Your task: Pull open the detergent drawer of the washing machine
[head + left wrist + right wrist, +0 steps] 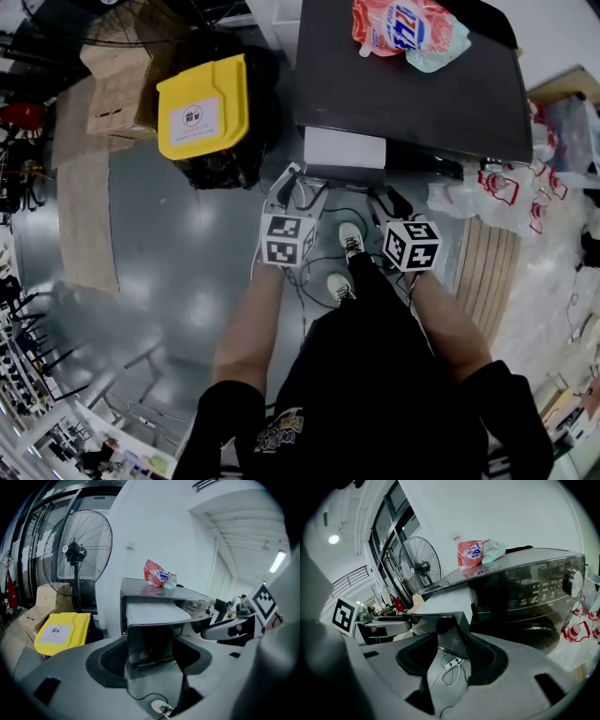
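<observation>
Washing machine (412, 94): dark glossy top & front, upright, at 12–1 o'clock in head view. Detergent drawer (345, 148): open, pulled out of the front's upper-left corner, approx level, jutting toward 6 o'clock. White top face, dark shiny front panel. It sits at 12 o'clock, just below the machine's top edge.

A bin with a yellow lid (202, 108) is standing on the glossy grey floor (169, 262), and a black bag is showing below its lid. A cardboard box (117, 94) is sitting just beside the bin. A pedestal fan (77, 550) is standing upright behind both. A red-and-white refill pouch (398, 23) is lying flat, touching a smaller teal pouch (439, 52). A white power strip (451, 663) with looped cables is lying on the floor. Clear plastic bags with red print (497, 187) are resting against a slatted wooden board (487, 267).
</observation>
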A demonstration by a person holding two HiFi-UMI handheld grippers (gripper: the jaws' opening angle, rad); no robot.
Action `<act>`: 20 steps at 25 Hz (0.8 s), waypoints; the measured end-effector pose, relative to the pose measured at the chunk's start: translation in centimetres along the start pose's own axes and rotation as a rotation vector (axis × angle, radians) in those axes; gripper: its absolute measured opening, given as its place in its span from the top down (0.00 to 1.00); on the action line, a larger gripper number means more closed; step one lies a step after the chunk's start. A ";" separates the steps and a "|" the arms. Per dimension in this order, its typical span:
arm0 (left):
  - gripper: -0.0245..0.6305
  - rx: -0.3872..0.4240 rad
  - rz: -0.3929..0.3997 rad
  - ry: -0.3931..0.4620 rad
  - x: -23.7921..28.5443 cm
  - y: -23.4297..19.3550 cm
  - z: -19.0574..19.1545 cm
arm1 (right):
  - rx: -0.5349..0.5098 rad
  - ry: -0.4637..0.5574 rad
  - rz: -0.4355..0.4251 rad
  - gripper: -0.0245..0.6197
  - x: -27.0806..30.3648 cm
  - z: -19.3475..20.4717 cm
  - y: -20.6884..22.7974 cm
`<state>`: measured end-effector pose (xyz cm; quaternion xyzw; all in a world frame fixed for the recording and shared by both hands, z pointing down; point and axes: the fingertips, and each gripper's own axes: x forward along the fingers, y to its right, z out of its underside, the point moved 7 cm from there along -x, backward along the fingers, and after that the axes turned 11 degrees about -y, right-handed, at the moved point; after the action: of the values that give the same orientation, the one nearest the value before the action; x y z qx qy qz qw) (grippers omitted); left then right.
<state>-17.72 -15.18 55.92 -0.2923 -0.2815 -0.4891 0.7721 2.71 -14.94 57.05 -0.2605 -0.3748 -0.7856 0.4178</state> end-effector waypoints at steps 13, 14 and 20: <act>0.55 -0.007 0.001 0.029 -2.5 1.4 3.2 | 0.003 0.000 0.016 0.67 -1.8 3.3 -1.5; 0.55 -0.006 0.004 0.027 -2.6 1.5 3.4 | 0.003 -0.001 0.018 0.67 -1.9 3.6 -1.6; 0.55 -0.001 0.006 0.016 -3.4 1.7 4.9 | 0.010 -0.014 0.019 0.67 -2.2 5.2 -2.5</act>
<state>-18.17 -9.00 56.44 -0.2896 -0.2740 -0.4894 0.7756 2.23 -8.84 57.54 -0.2674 -0.3792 -0.7779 0.4237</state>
